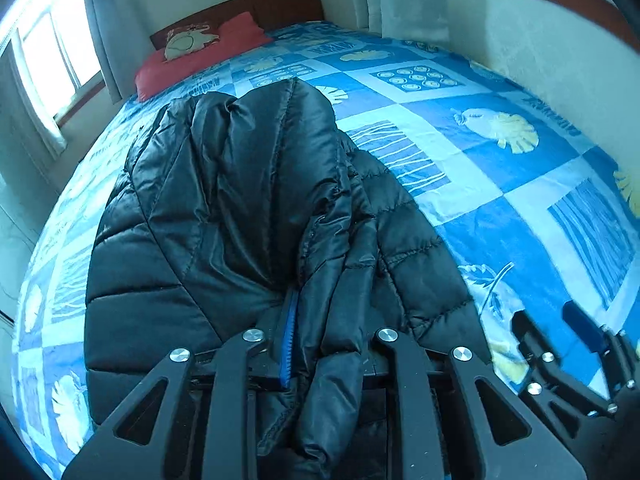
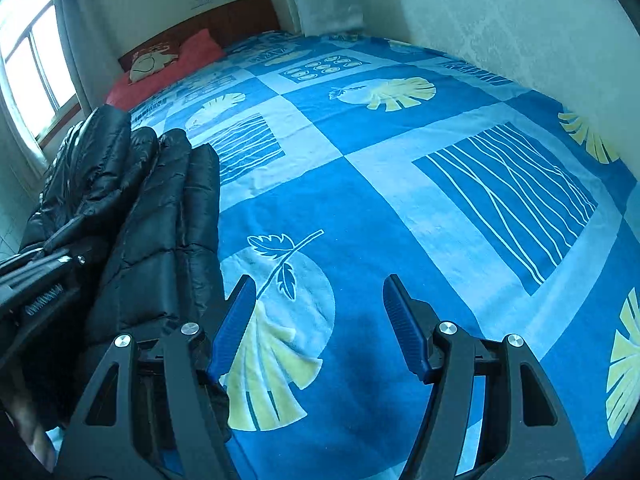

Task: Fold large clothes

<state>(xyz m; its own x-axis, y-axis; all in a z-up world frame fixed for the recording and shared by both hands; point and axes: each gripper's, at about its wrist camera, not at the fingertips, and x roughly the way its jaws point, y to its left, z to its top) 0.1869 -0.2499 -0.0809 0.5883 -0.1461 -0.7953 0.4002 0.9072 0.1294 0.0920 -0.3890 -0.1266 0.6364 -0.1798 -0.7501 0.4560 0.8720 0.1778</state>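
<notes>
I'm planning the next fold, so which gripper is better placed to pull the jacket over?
Left, probably. The left gripper has jacket fabric between its fingers, while the right gripper is open over bare bedspread beside it.

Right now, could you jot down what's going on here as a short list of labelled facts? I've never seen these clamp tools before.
place: bed with a blue patterned cover
garment: black puffer jacket, bunched on the bed
left gripper: jacket fabric lies between its fingers; one blue pad shows, the other is hidden, so a firm grip cannot be confirmed
right gripper: open, nothing between its blue pads, over bare cover beside the jacket
other items: red pillow at the wooden headboard
folding: not yet neat
</notes>
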